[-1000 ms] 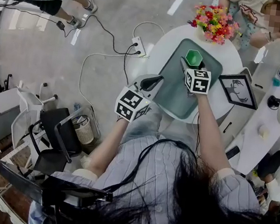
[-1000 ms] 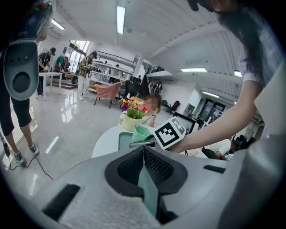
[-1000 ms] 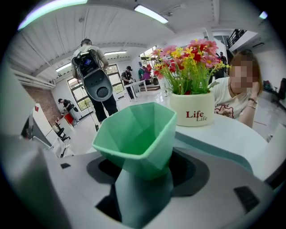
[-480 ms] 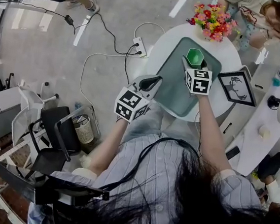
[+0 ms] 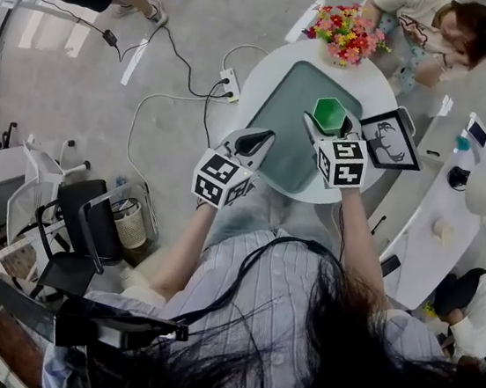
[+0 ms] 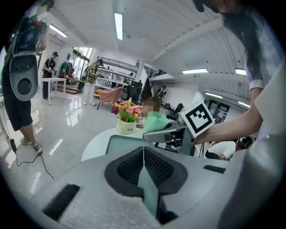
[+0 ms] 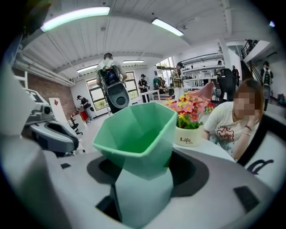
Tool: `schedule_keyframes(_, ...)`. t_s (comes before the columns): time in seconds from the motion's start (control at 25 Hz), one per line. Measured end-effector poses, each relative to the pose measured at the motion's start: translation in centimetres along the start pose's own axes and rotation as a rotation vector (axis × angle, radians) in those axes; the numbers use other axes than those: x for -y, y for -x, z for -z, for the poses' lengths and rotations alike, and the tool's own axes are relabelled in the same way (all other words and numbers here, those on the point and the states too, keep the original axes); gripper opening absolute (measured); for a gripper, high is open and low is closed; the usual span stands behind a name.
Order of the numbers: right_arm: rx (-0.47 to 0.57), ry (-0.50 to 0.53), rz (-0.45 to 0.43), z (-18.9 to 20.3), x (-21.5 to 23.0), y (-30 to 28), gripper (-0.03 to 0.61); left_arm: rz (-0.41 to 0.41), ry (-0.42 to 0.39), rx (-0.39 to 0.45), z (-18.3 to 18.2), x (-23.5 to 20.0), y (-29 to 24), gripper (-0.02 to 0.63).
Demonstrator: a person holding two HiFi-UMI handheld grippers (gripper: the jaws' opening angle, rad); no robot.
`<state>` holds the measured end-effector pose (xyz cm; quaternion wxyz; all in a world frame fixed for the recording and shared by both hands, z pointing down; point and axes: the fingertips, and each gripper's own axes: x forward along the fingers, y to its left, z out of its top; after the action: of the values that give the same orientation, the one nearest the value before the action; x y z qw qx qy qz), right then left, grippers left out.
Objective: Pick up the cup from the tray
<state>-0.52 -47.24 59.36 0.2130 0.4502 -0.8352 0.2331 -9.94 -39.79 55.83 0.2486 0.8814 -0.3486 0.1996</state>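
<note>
Round white table point(image 5: 253, 86) carries the grey-green tray point(image 5: 288, 124); my right gripper point(image 5: 327, 123) is clamped on the green cup point(image 5: 331, 112), which I judge raised clear of the tray, pick essentially complete, while my left gripper point(image 5: 261, 140) hangs closed, empty, beside the tray.

Bright ceiling strip lights; fisheye-warped, dark-vignetted edges.

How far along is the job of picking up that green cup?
Done: the right gripper is shut on the green faceted cup. In hand: the lift; it looks slightly raised over the grey-green tray. Remaining: carrying it clear. The left gripper is shut, empty.
</note>
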Motion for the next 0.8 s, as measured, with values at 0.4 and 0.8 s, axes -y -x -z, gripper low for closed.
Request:
schedule_keyframes(0.4, 0.010, 0.085, -0.093, 1.0, -1.7, 7.3, 0.318, -0.090, 0.066, 0.098, 0.3, 6.0, -0.2, 0.017)
schedule_keyframes(0.8, -0.004, 0.045, -0.163, 4.1, -4.1, 11.7, 0.318, -0.142, 0.053, 0.059, 3.0, 9.9, 3.1, 0.017)
